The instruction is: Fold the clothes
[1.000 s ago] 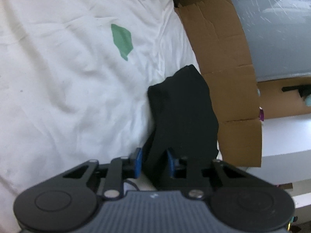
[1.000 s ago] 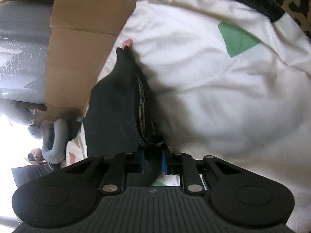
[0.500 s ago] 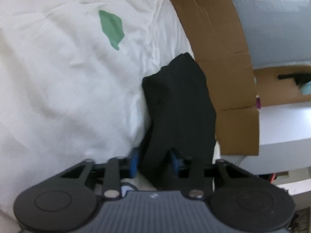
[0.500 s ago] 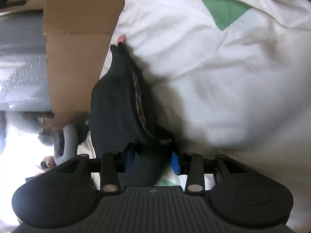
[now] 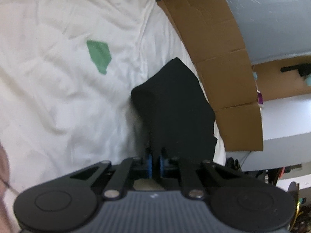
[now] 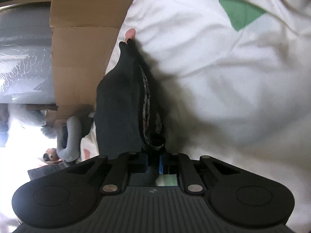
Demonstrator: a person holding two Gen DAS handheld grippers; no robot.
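Left tongs (image 5: 154,160) just closing, now pinch black garment (image 5: 175,104); right tongs (image 6: 153,162) reopened, re-clamped same garment (image 6: 124,104); both ends gripped over white bedsheet (image 5: 48,77); lift-and-fold likely next.

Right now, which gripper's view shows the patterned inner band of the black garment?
The right gripper: its view shows the black garment edge-on, with a grey-and-white patterned band. From the left gripper only plain black cloth shows. Both have just clamped it.
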